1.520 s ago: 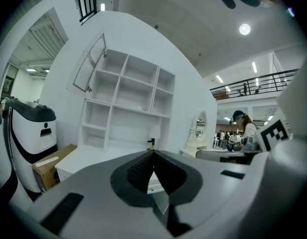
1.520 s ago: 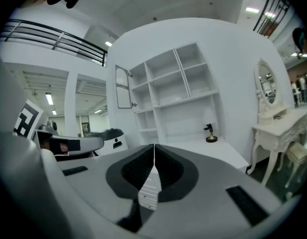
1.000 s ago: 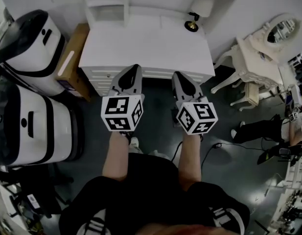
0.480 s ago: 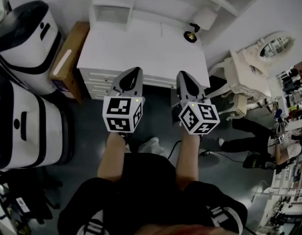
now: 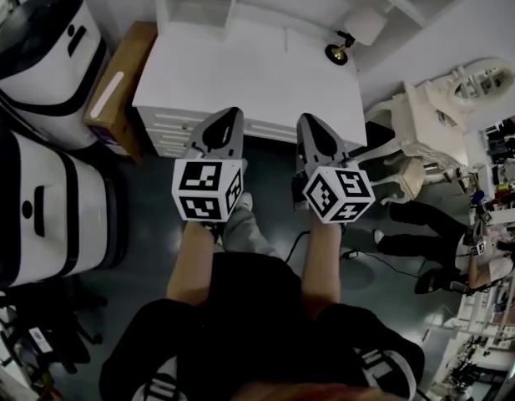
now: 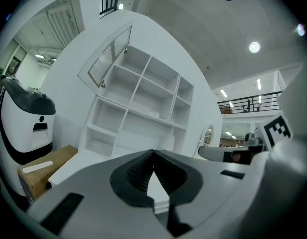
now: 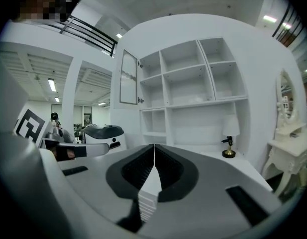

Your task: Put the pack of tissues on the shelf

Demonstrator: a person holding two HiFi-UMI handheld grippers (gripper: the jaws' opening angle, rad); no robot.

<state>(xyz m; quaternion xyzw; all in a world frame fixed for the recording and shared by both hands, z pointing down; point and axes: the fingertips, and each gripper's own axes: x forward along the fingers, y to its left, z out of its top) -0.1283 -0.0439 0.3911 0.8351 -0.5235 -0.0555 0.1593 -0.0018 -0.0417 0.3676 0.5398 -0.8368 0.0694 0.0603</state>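
No pack of tissues shows in any view. The white shelf unit [image 5: 240, 2] stands at the back of a white desk [image 5: 249, 73]; its open compartments [image 6: 143, 101] [image 7: 193, 91] hold nothing that I can make out. My left gripper [image 5: 224, 117] and right gripper [image 5: 310, 122] hang side by side at the desk's front edge, pointing roughly level at the shelves. In both gripper views the jaw tips meet, left gripper [image 6: 153, 153] and right gripper [image 7: 154, 147], with nothing between them.
A small brass lamp with a white shade [image 5: 342, 50] [image 7: 228, 133] stands at the desk's right back corner. A cardboard box [image 5: 115, 90] [image 6: 44, 166] and two big white-and-black machines [image 5: 48, 65] stand left. A white vanity table with mirror [image 5: 441, 107] is right.
The person has stepped, and a leg now shows between the two marker cubes. Both grippers have been carried along level, still shut and side by side. The lamp sits further right in view.
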